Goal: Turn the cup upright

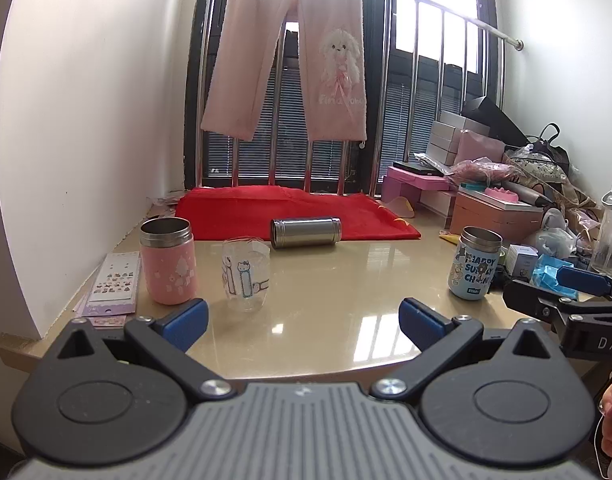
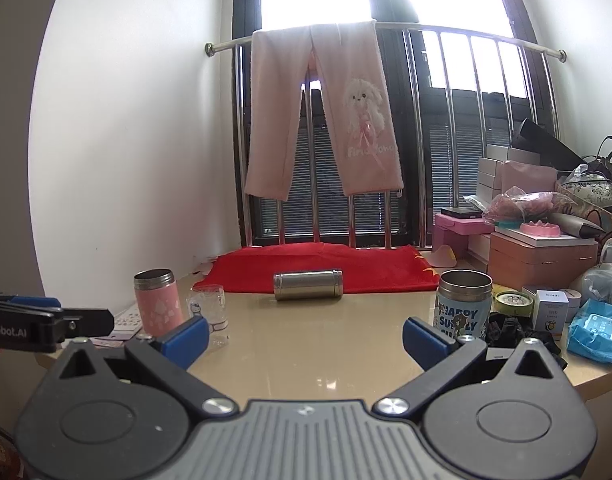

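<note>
A steel cup (image 1: 305, 232) lies on its side at the back of the beige table, against the red cloth's front edge; it also shows in the right wrist view (image 2: 308, 285). My left gripper (image 1: 303, 320) is open and empty, low over the table's near edge, well short of the cup. My right gripper (image 2: 306, 334) is open and empty, also near the front edge. A pink cup (image 1: 167, 260), a clear cartoon glass (image 1: 245, 274) and a blue cup (image 1: 474, 265) stand upright, mouths up.
A red cloth (image 1: 293, 212) lies at the back under a metal railing with pink trousers (image 1: 293, 60). Boxes, bags and a bottle crowd the right side (image 1: 546, 208). Sticker sheets (image 1: 113, 284) lie at the left edge. A white wall bounds the left.
</note>
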### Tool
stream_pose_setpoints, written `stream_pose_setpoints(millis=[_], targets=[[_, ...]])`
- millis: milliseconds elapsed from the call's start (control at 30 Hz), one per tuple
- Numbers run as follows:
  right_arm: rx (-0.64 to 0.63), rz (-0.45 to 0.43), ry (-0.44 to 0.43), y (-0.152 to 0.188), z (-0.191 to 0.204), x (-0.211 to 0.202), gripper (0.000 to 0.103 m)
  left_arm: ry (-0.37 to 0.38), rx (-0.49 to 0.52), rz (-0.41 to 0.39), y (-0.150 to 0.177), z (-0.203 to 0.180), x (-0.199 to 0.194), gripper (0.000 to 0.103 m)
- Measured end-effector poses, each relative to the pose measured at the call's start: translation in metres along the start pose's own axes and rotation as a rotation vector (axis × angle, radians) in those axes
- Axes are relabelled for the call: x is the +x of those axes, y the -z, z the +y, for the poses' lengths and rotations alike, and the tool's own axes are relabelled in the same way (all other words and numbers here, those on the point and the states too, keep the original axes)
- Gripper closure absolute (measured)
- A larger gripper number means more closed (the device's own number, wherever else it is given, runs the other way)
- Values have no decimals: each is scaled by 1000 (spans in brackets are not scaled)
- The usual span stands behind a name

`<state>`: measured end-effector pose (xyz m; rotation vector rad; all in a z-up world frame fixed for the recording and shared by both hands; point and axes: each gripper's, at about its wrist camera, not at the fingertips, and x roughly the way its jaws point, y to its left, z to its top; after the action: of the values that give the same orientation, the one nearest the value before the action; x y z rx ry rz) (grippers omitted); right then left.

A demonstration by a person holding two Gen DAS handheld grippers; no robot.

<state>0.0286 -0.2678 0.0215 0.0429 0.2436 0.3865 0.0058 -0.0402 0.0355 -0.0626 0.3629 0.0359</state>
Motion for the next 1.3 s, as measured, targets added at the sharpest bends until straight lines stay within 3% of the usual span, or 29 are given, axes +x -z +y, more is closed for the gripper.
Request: stream_pose_setpoints(millis=[1300], targets=[[-9,3,0,1,1,0,0,11,-13,10,4,-2,1,0]])
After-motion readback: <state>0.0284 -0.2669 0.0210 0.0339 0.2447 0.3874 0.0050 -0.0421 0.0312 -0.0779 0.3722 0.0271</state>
